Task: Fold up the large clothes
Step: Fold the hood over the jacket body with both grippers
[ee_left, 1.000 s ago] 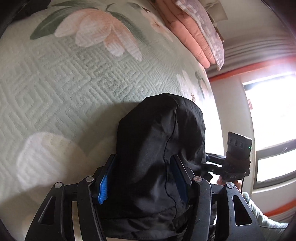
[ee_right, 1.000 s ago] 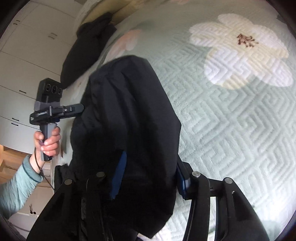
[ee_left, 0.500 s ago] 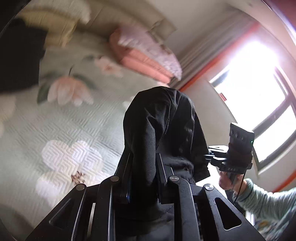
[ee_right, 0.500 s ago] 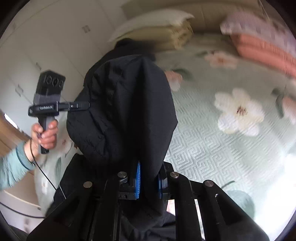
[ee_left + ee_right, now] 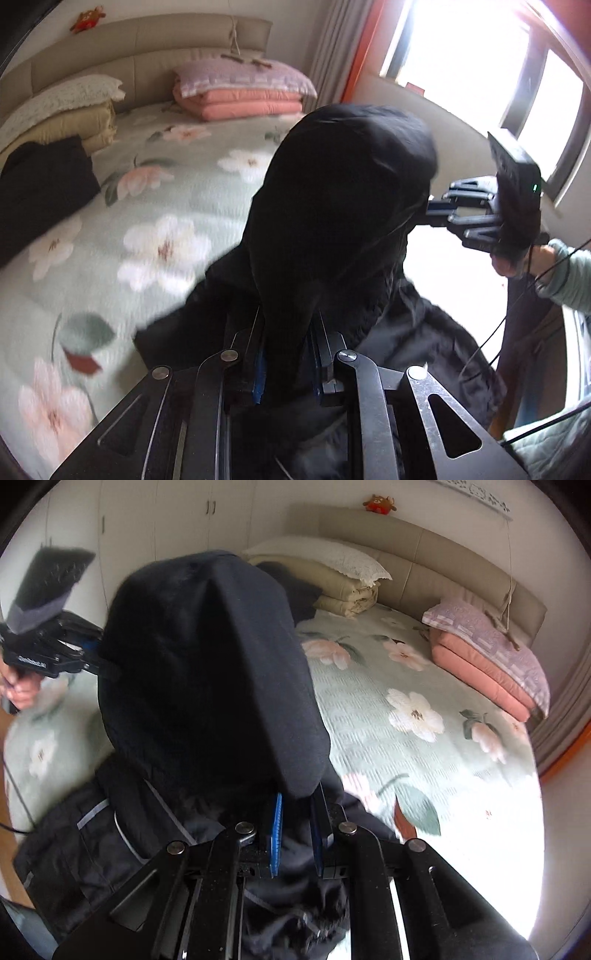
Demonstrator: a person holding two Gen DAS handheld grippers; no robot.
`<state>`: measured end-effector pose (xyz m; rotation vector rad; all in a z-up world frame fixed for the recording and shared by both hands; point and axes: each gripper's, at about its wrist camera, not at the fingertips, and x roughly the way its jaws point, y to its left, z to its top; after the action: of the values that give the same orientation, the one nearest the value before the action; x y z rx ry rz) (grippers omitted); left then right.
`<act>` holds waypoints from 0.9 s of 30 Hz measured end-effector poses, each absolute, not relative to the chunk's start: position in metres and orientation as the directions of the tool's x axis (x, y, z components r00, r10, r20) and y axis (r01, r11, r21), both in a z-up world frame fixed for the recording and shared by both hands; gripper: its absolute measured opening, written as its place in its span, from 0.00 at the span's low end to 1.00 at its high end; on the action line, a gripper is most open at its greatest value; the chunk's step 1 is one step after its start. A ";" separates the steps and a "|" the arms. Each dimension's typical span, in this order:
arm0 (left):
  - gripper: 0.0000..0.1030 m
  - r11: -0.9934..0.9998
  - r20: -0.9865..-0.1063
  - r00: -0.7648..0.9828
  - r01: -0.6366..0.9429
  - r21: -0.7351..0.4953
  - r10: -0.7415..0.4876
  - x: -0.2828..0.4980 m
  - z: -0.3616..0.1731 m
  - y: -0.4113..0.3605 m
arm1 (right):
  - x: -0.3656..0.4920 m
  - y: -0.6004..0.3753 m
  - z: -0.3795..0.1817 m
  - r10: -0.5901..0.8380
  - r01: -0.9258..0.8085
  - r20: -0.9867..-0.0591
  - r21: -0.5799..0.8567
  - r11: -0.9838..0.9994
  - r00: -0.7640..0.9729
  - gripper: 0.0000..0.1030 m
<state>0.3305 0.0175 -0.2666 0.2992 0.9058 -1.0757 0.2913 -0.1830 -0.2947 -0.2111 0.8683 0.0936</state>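
Observation:
A large black jacket (image 5: 343,206) hangs in the air above the bed, held by both grippers. My left gripper (image 5: 288,354) is shut on a fold of it; the cloth drapes over the fingers and hides the tips. My right gripper (image 5: 295,830) is shut on another fold of the same jacket (image 5: 207,672). The jacket's lower part with grey trim (image 5: 92,812) hangs below. Each gripper shows in the other's view, at the jacket's edge: the right gripper (image 5: 436,210) and the left gripper (image 5: 96,661).
The bed has a pale green floral quilt (image 5: 147,206). At the headboard lie a pink and lilac bedding stack (image 5: 240,92), a beige stack with a white pillow (image 5: 62,110) and a black garment (image 5: 40,184). A window (image 5: 480,55) is at the right, wardrobes (image 5: 166,524) at the left.
Both grippers closed on the jacket and lifted it off the bed. The views swung up from the quilt to the headboard and room.

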 end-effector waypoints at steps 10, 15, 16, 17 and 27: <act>0.18 0.659 -0.916 0.069 0.717 -0.229 -0.394 0.291 -0.397 0.086 | 0.237 -0.178 -0.374 -0.070 -0.087 -0.898 -0.119 0.989 0.433 0.16; 0.18 0.620 -0.846 0.122 0.735 -0.274 -0.519 0.308 -0.324 0.089 | 0.241 -0.186 -0.310 0.026 -0.033 -0.861 0.011 0.999 0.508 0.26; 0.18 0.604 -0.836 0.120 0.746 -0.279 -0.535 0.313 -0.315 0.081 | 0.248 -0.182 -0.296 0.047 -0.045 -0.846 0.027 0.999 0.532 0.27; 0.18 0.594 -0.832 0.129 0.759 -0.268 -0.540 0.317 -0.309 0.072 | 0.251 -0.177 -0.286 0.066 -0.062 -0.831 0.038 0.997 0.552 0.31; 0.19 0.524 -0.899 -0.044 0.800 -0.293 -0.436 0.314 -0.374 0.033 | 0.349 -0.146 -0.293 0.217 -0.154 -0.832 0.160 0.975 0.511 0.43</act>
<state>0.3145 0.0325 -0.3743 0.3676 1.2551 -1.0352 0.3486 -0.1463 -0.2927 0.0686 1.0102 0.2237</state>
